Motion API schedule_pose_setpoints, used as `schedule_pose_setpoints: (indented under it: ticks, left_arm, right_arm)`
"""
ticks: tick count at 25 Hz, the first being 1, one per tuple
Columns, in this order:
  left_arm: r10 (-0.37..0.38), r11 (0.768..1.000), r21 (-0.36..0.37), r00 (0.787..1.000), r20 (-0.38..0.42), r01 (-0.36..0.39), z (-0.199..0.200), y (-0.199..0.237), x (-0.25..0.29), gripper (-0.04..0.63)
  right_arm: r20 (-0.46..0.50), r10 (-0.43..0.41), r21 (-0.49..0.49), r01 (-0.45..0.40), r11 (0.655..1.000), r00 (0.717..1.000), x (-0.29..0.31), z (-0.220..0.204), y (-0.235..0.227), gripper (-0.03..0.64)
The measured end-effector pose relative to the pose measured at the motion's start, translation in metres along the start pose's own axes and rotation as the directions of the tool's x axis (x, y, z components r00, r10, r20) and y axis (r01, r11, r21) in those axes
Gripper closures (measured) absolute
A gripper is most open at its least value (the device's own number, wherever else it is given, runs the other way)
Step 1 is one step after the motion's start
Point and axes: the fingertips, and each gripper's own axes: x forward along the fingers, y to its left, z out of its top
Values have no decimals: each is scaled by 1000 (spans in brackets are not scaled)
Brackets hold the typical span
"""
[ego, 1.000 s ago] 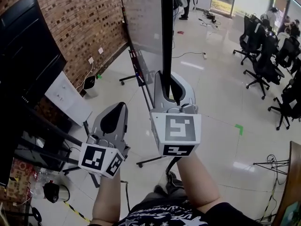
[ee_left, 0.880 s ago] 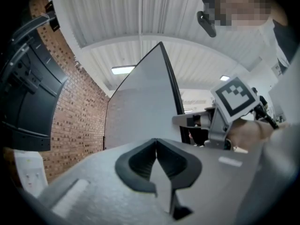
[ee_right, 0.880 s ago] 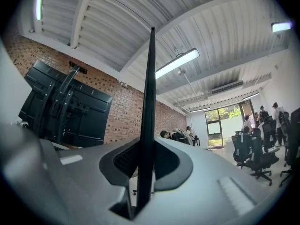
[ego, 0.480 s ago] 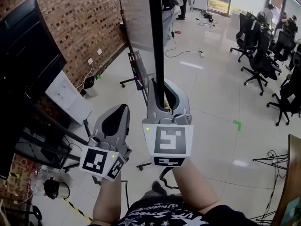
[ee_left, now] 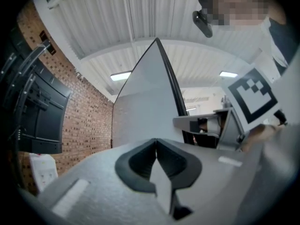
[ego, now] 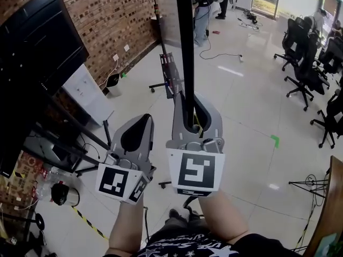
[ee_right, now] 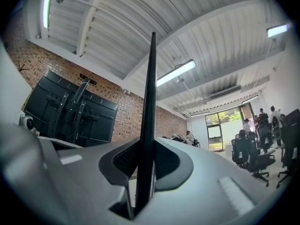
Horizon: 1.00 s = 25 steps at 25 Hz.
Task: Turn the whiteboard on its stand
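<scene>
Your right gripper (ego: 194, 98) has the black edge of the whiteboard (ego: 183, 36) between its jaws. The right gripper view shows that dark edge (ee_right: 151, 88) running straight up out of the gripper (ee_right: 145, 146), with a pad against each side of it. The jaws are opening at this moment, though the pads have not come off the edge. From the gripper the board rises upright, edge-on to you, and its grey face lies to the left of the jaws.

Your left gripper (ego: 140, 119) sits just beside the right one, on its left and a little lower, apart from the board. Its jaws are pressed together with nothing between them, and the left gripper view shows the two pads meeting in a thin line (ee_left: 156, 142). Beyond those pads the board's pale face (ee_left: 145, 111) stands tilted, with its dark edge on the right.

The stand (ego: 169, 74) shows below and past the right gripper, its metal frame dropping to legs on the shiny floor (ego: 241, 106). To the left of both grippers is a brick wall (ego: 107, 20) with a large black screen (ego: 37, 52) in front of it. Far off to the right of the right gripper stand black office chairs (ego: 303, 63).
</scene>
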Motion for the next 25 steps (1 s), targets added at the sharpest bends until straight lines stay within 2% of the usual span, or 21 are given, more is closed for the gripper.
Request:
schedule_pose_setpoints:
  ticks: [4, 12, 25]
  left_arm:
    - [1, 1000, 5, 999, 42, -1, 13, -10, -15, 591]
    - [-92, 995, -50, 996, 1, 92, 6, -35, -48, 591]
    - [-199, 978, -61, 980, 12, 200, 18, -68, -94, 591]
  right_arm:
    - [-7, -4, 7, 4, 1000, 1000, -21, 5, -1, 552]
    - [-16, -31, 2, 32, 1000, 999, -59, 12, -2, 554]
    - [-43, -83, -5, 83, 997, 996, -110, 21, 0, 554]
